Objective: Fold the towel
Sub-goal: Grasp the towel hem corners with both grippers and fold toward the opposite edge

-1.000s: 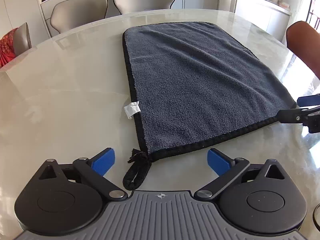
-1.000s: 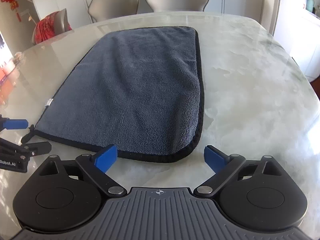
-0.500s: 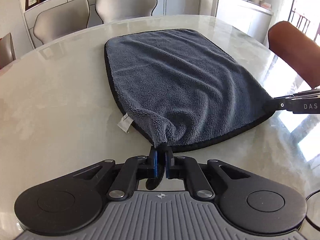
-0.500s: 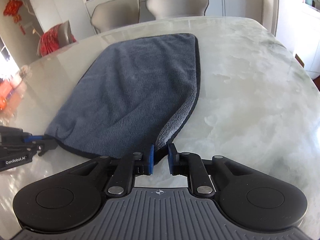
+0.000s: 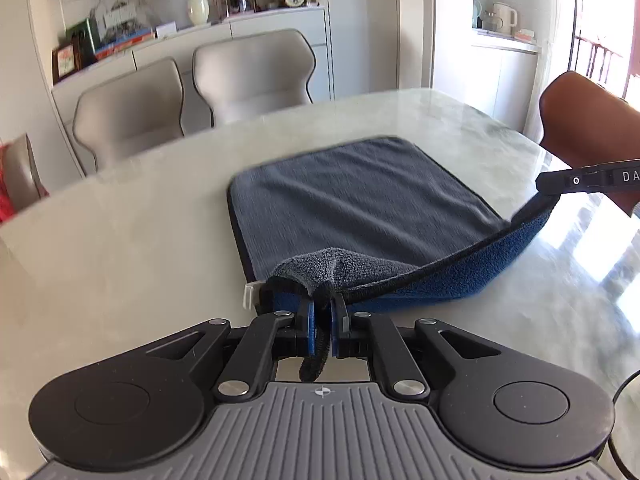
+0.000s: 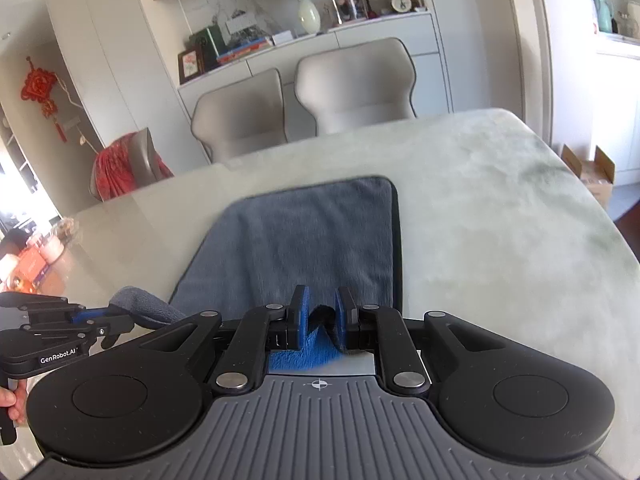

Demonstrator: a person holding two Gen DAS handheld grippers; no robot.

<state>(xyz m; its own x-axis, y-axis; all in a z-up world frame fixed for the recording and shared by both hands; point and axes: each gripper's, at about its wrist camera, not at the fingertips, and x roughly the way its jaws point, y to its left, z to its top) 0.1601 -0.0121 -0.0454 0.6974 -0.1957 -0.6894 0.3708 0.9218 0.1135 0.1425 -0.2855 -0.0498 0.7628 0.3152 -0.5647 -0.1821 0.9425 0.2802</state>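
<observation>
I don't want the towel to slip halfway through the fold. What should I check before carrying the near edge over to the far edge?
1. Left gripper shut on a near corner of the towel: ok.
2. Right gripper shut on the other near corner: ok; blue fabric sits bunched between its jaws.
3. Near edge lifted off the table between both grippers: ok; it hangs in a sag, blue underside showing.
4. Far half lying flat on the table: ok.
5. Hanging loop clear of the fold: not ok; it dangles between the left jaws.
6. Depth of each corner's bite: cannot tell.
</observation>
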